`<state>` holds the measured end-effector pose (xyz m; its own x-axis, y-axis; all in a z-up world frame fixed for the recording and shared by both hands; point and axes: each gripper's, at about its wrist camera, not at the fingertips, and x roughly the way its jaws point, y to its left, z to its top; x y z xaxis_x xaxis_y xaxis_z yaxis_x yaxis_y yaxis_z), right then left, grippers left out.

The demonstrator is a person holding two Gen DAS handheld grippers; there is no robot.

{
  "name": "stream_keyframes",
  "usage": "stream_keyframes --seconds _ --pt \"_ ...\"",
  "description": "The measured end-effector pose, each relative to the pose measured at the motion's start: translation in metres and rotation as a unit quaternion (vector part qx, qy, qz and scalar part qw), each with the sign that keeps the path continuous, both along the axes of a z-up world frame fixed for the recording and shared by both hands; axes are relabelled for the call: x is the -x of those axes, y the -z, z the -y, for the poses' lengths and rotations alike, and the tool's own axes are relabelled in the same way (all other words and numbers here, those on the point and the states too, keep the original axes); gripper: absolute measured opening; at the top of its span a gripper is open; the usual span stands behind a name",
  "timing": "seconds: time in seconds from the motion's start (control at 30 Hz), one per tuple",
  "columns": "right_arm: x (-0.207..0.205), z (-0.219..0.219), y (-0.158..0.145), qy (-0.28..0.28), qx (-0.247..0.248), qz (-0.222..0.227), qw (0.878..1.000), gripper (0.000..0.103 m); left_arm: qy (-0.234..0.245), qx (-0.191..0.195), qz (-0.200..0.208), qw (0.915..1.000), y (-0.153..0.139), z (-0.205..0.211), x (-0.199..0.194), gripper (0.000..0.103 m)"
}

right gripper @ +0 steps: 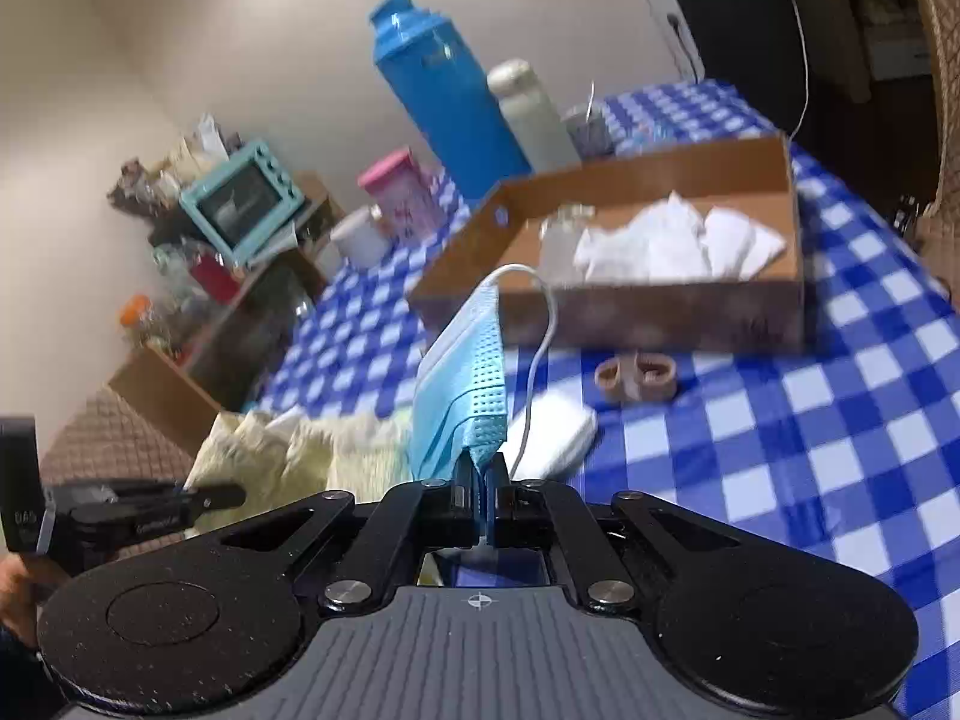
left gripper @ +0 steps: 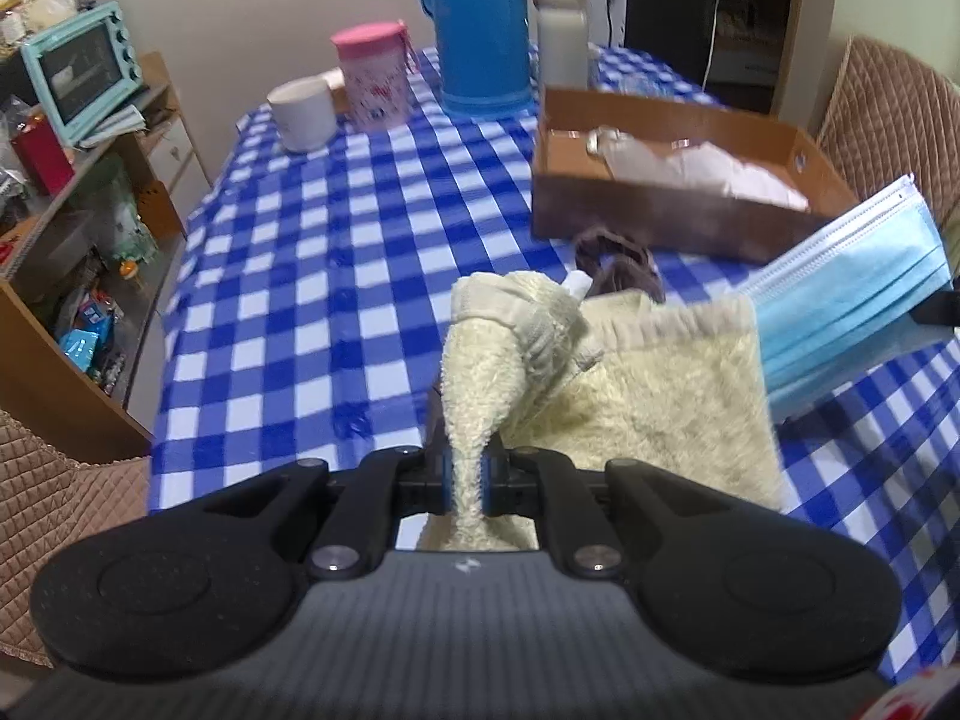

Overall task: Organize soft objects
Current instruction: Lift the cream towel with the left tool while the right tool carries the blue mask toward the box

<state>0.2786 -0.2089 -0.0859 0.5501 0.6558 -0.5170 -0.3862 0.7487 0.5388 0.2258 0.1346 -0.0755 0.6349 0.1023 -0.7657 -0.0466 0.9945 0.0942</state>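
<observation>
My left gripper (left gripper: 465, 480) is shut on a bunched corner of a cream fluffy towel (left gripper: 660, 408), lifting it off the blue checked tablecloth (left gripper: 312, 252); the rest of the towel lies on the table. My right gripper (right gripper: 483, 492) is shut on the edge of a blue face mask (right gripper: 462, 384), which stands up from the jaws with its white ear loop hanging free. The same mask (left gripper: 852, 294) shows at the right in the left wrist view. Behind them sits a brown cardboard box (right gripper: 630, 312) with white cloths (right gripper: 672, 246) inside. The towel (right gripper: 288, 450) lies to the mask's left.
A dark brown scrunchie (left gripper: 618, 267) lies before the box, with two tan hair bands (right gripper: 636, 375) and a white pad (right gripper: 558, 432) nearby. A blue thermos (left gripper: 480, 24), white bottle (left gripper: 561, 30), pink cup (left gripper: 375, 75) and white mug (left gripper: 303, 114) stand at the back. A shelf holding a teal oven (left gripper: 81, 78) is left; a quilted chair (left gripper: 888, 102) is right.
</observation>
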Motion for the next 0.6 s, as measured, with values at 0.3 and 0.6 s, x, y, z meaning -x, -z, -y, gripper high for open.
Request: stream_keyframes --seconds 0.3,0.6 --pt "0.010 0.023 -0.036 0.029 0.001 0.021 0.999 0.002 -0.015 -0.011 0.030 0.9994 -0.037 -0.004 0.018 0.008" --pt "0.015 0.037 -0.039 0.043 0.009 0.010 0.999 0.002 0.022 0.025 0.009 0.9994 -0.026 0.011 0.015 0.008"
